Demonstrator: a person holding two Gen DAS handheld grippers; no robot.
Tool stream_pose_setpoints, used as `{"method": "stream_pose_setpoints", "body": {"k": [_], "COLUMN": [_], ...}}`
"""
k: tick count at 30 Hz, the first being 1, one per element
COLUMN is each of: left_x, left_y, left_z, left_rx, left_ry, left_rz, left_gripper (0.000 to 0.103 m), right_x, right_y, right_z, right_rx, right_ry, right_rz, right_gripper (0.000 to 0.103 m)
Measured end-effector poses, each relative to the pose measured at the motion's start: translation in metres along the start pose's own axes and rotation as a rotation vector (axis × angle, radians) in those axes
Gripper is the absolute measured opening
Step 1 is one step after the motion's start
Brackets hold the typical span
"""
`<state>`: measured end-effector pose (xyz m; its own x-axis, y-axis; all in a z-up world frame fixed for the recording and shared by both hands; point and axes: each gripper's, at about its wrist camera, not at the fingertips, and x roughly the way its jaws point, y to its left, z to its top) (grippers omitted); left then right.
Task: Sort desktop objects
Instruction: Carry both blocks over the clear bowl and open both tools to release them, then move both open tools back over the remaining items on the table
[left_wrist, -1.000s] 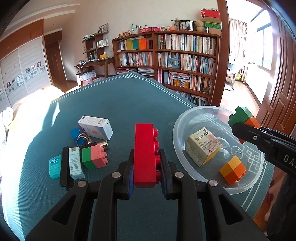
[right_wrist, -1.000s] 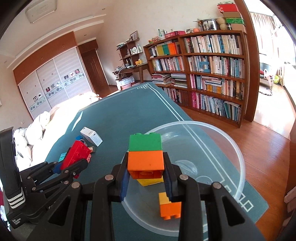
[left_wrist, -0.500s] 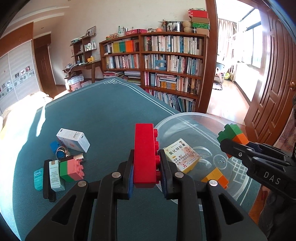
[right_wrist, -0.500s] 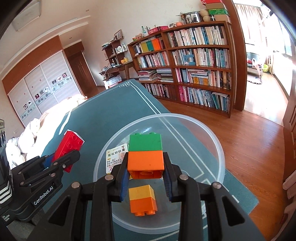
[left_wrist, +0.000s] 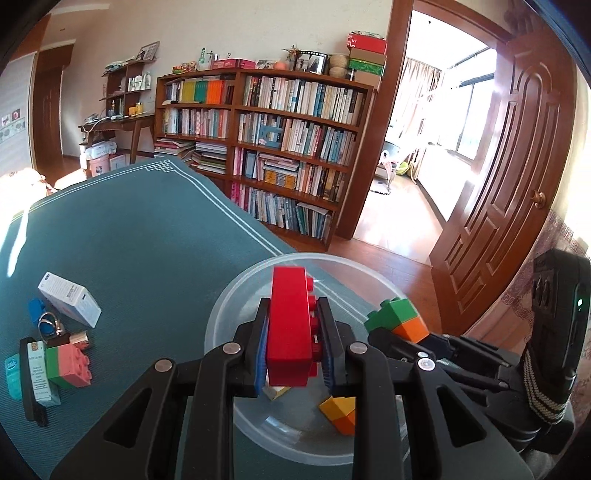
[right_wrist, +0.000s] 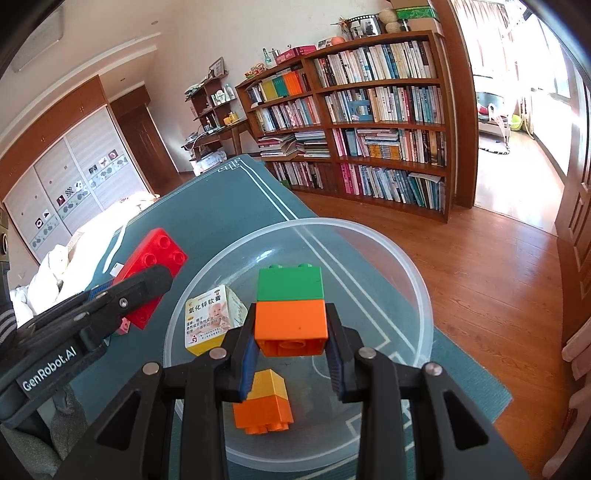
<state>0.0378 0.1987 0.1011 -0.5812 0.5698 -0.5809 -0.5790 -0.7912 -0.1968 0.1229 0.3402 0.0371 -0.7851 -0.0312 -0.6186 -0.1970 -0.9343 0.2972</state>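
My left gripper (left_wrist: 293, 354) is shut on a long red brick (left_wrist: 290, 325) and holds it above the clear plastic bowl (left_wrist: 221, 314). My right gripper (right_wrist: 291, 354) is shut on a green-and-orange brick stack (right_wrist: 291, 308), also above the bowl (right_wrist: 417, 288). In the bowl lie a yellow-and-orange brick stack (right_wrist: 264, 400) and a small yellow medicine box (right_wrist: 212, 319). The left gripper with the red brick (right_wrist: 153, 269) shows at the left of the right wrist view. The right gripper's stack (left_wrist: 397, 319) shows to the right in the left wrist view.
On the teal table mat (left_wrist: 129, 240) to the left lie a white box (left_wrist: 70, 304), a pink-and-green brick (left_wrist: 68, 365), a blue brick (left_wrist: 36, 308), a key ring (left_wrist: 48, 326), small teal boxes (left_wrist: 14, 374). The table edge and wooden floor (right_wrist: 498, 266) are right of the bowl.
Both grippers have moved to the right over the bowl, each still holding its brick. The bowl's contents have not moved.
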Motion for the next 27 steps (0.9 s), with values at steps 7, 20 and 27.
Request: {"method": "stream_pose_setpoints", "body": {"k": [7, 20, 27], "left_x": [0.003, -0.006, -0.022], "left_y": [0.008, 0.025, 0.055], "left_z": [0.001, -0.007, -0.016], "left_rx": [-0.071, -0.044, -0.080], "left_ry": [0.009, 0.013, 0.008], "left_rz": [-0.055, 0.113, 0.236], "left_gripper": [0.059, 0.059, 0.059], "right_x": [0.006, -0.001, 0.007], "right_y": [-0.005, 0.026, 0.061], "right_z": [-0.002, -0.002, -0.008], "right_rx": [0.017, -0.048, -0.127], "right_ry": [0.024, -0.027, -0.018], "right_rz": [-0.026, -0.010, 0.040], "right_gripper": [0.040, 0.062, 0.062]}}
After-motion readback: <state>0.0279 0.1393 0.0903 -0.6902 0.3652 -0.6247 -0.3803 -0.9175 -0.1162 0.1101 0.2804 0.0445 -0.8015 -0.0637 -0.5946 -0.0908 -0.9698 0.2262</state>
